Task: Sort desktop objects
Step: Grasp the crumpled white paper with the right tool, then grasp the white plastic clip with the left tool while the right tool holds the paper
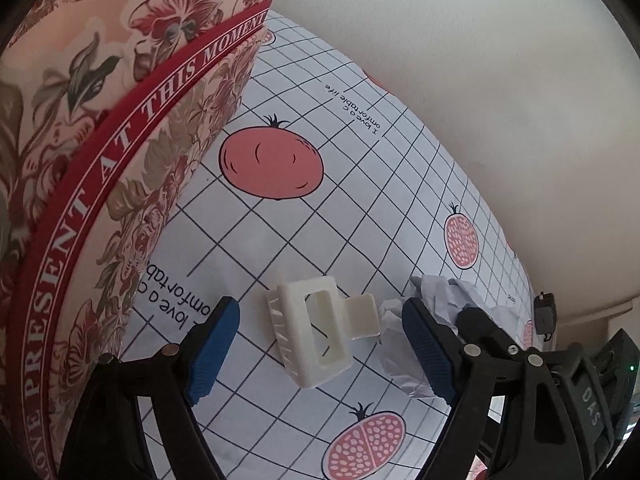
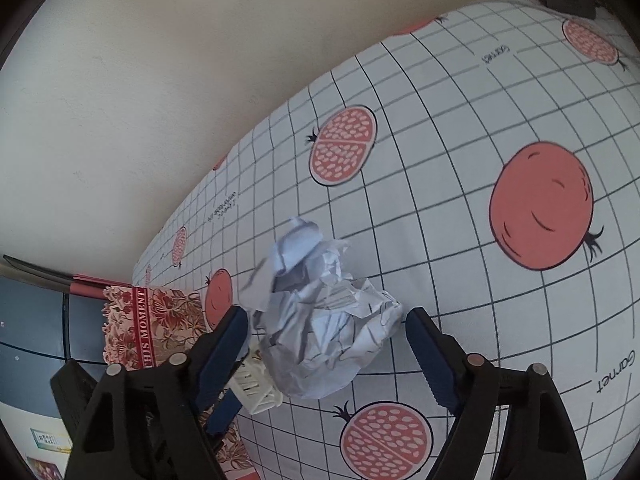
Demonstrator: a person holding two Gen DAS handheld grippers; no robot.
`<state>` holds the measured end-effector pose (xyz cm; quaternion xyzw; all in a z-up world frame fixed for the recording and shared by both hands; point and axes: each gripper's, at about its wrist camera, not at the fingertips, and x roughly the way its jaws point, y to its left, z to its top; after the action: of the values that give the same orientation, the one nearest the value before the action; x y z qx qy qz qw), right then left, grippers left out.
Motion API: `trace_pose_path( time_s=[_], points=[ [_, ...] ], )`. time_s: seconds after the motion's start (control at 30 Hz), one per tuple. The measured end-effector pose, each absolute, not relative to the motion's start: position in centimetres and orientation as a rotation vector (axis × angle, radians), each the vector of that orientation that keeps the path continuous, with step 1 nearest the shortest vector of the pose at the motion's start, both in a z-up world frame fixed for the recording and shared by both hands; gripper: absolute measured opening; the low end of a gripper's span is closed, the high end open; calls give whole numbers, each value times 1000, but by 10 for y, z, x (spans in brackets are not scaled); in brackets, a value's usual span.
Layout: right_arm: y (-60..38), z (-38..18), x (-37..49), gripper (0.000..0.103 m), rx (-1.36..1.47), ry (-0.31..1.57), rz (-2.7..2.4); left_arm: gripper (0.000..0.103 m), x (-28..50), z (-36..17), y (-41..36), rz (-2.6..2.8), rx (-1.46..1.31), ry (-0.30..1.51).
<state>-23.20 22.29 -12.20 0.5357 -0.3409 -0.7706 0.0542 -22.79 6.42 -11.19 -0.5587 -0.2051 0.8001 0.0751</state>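
On the grid-printed tablecloth, between the spread blue pads of the left gripper, lies a cream plastic hair claw clip: boxy open frame, row of teeth along its 9 o'clock side, flat tab at 3 o'clock. The jaws stand wide, pads clear of the clip on both sides, holding nothing. Just beside the clip at 3 o'clock sits a crumpled paper ball (white, ruled lines visible). The right gripper straddles it, also wide apart; left pad about touching the paper's edge, right pad just short of it, nothing clamped. A floral box with a red band walls off 9 o'clock in the left wrist view. Cloth lies bare toward 12 and 1 o'clock up to the pale wall.
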Motion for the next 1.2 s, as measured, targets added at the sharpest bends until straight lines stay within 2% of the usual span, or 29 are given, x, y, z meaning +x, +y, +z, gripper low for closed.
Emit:
trace_pose_path(
  time_s=[0.23, 0.4, 0.47, 0.5, 1.03, 1.2],
  points=[
    [220, -121, -230, 78, 1594, -999, -2381, 73, -222, -111, 63, 2456, -1650, -552],
    [220, -121, -230, 74, 1582, -997, -2388, 72, -221, -111, 63, 2465, -1640, -539],
    [219, -121, -230, 73, 1575, -997, -2393, 59, -221, -111, 64, 2491, -1653, -508],
    [218, -121, -229, 72, 1571, -998, -2396, 57, -221, -111, 64, 2503, -1657, -489],
    [221, -122, -218, 65, 1548, -1090, -2359, 56, -219, -111, 60, 2440, -1677, -501],
    [225, -107, -206, 65, 1510, -1124, -2378, 56, -211, -91, 63, 2433, -1638, -478]
  ],
)
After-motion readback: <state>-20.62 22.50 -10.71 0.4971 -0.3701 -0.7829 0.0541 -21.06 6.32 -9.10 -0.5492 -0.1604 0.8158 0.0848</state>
